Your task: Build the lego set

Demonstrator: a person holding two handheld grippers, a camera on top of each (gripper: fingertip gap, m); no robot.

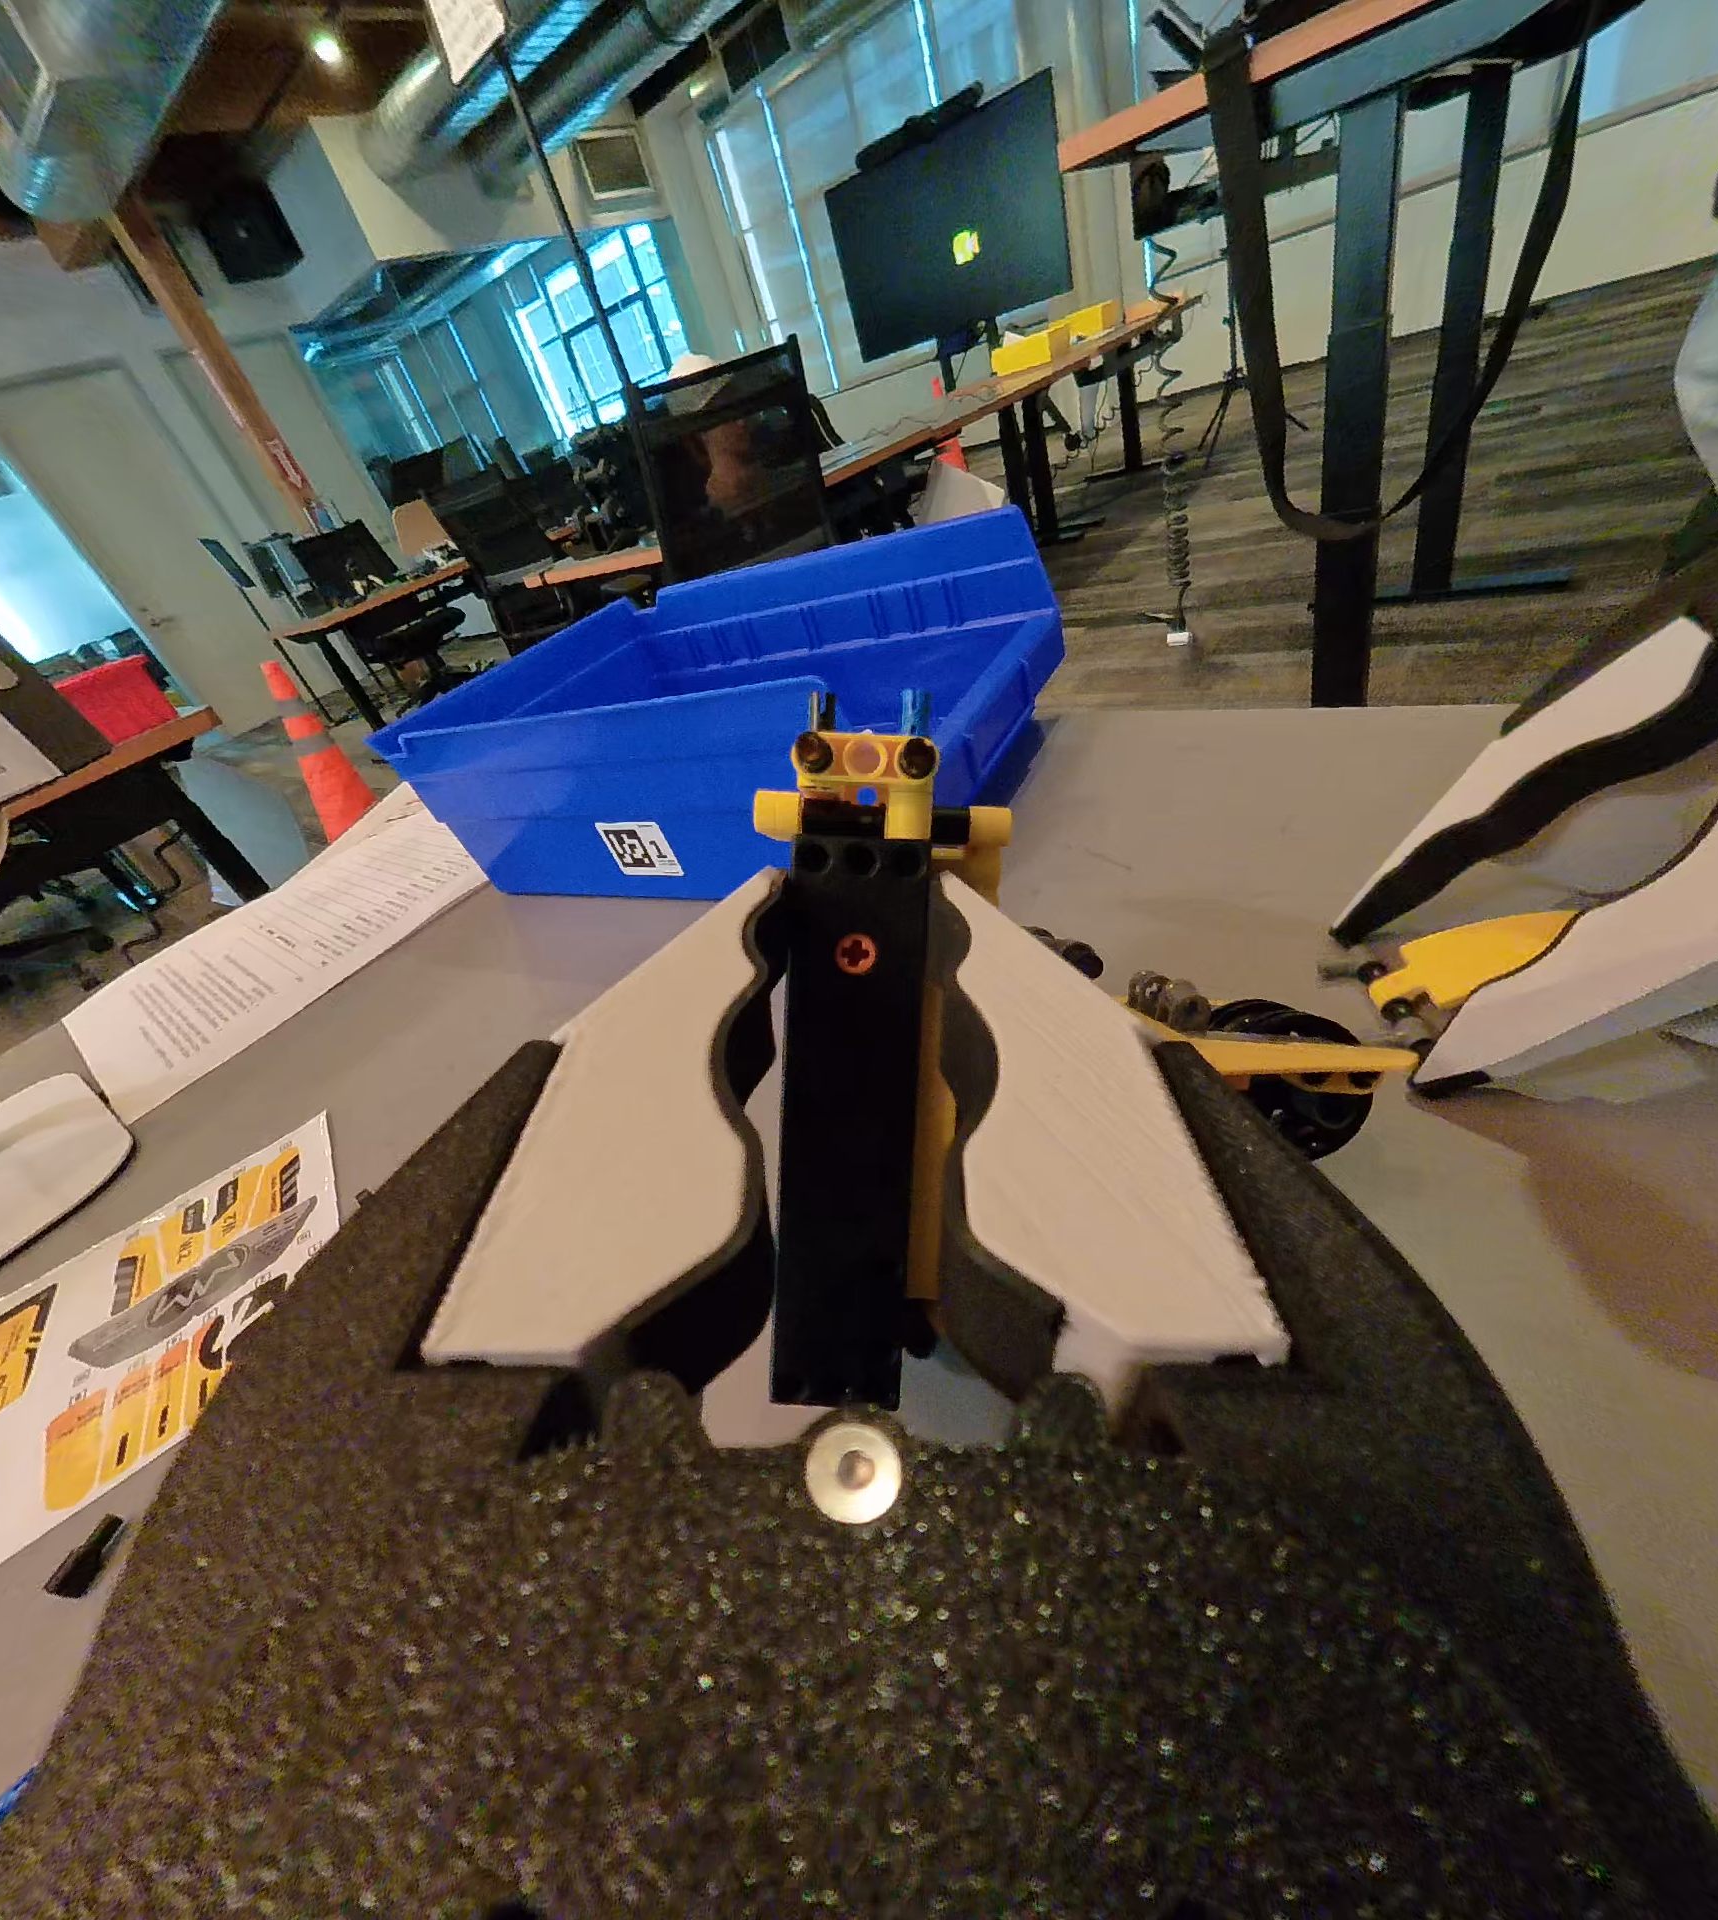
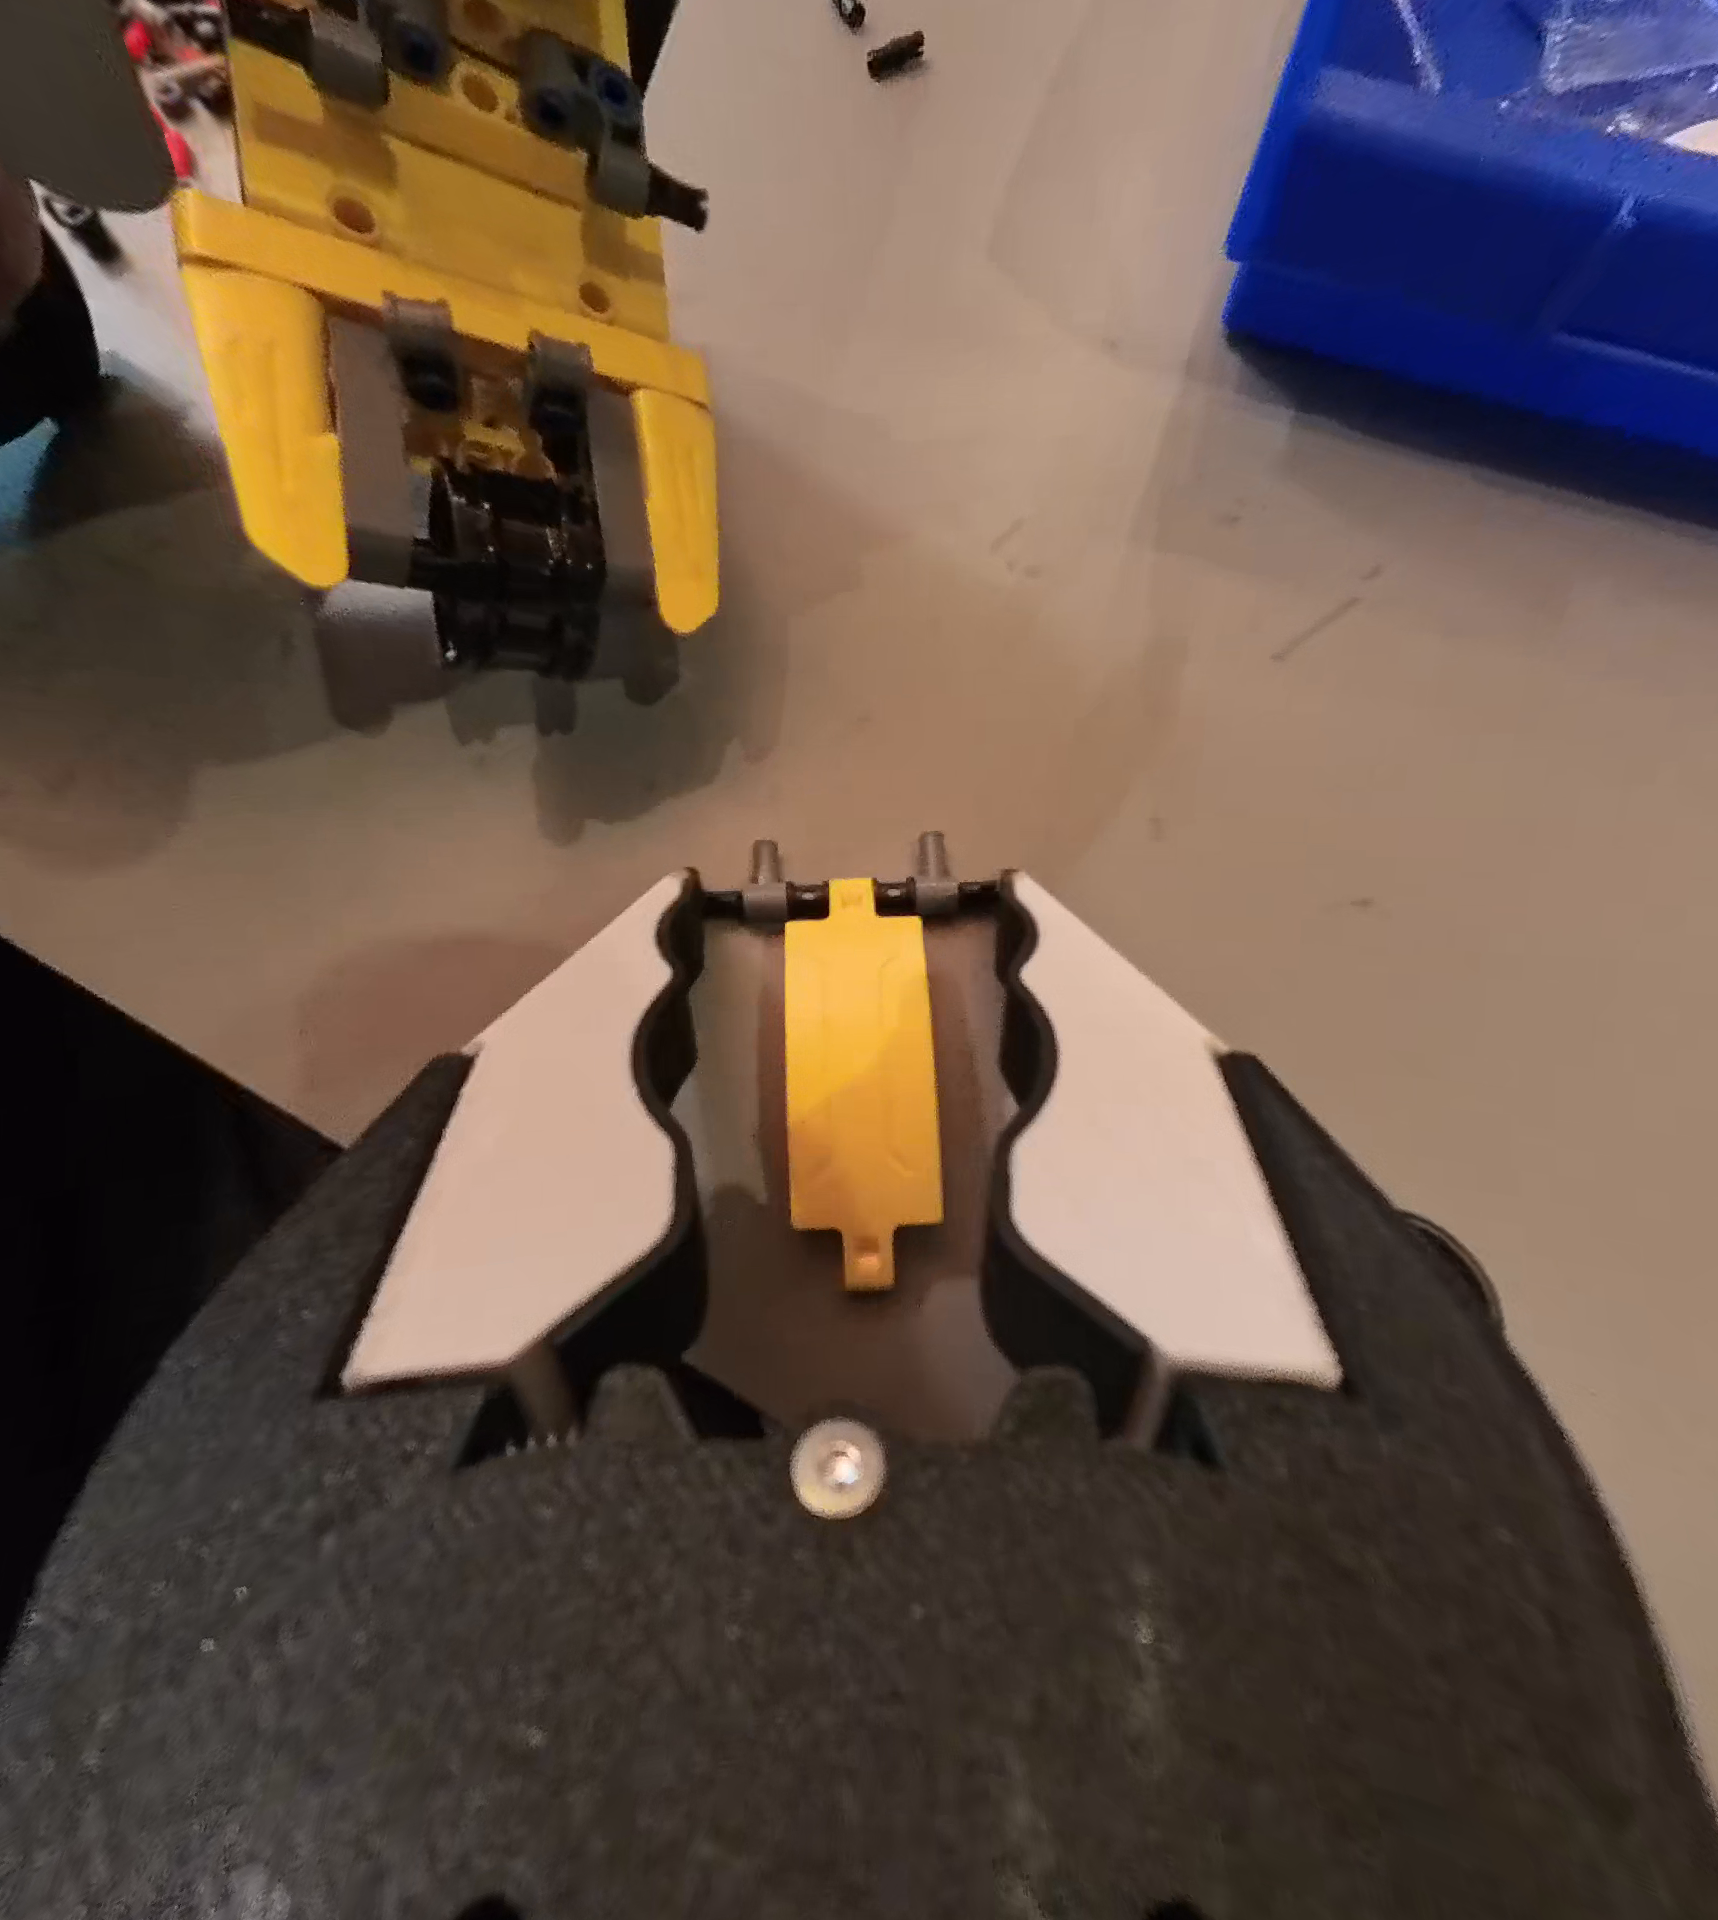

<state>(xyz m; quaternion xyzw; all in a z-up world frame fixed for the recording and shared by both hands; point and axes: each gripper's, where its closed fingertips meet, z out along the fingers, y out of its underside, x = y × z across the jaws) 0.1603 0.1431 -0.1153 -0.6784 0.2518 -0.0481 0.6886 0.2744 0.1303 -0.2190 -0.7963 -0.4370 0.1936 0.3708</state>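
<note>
My left gripper (image 1: 860,883) is shut on a black-and-yellow brick-built assembly (image 1: 855,1091), gripping its long black beam above the grey table (image 1: 1250,810). The same assembly (image 2: 450,312) shows at the upper left of the right wrist view, hovering over its shadow, with a pale left finger (image 2: 34,114) beside it. My right gripper (image 2: 850,894) is shut on a yellow curved panel (image 2: 860,1081). The black cross-axle and grey connectors at the panel's far end sit between the fingertips. In the left wrist view the right gripper (image 1: 1385,1003) is low at the right with the panel (image 1: 1457,956).
A blue bin (image 1: 730,727) stands behind the assembly and at the upper right of the right wrist view (image 2: 1520,249). A loose black wheel with yellow parts (image 1: 1291,1049) lies between the grippers. A sticker sheet (image 1: 107,1351) and a printed paper (image 1: 294,935) lie left. A small black pin (image 2: 896,52) lies far off. The gap from one gripper's tips to the other's is roughly 15 cm. The left tips stand about 15 cm off the small black pin (image 2: 896,52).
</note>
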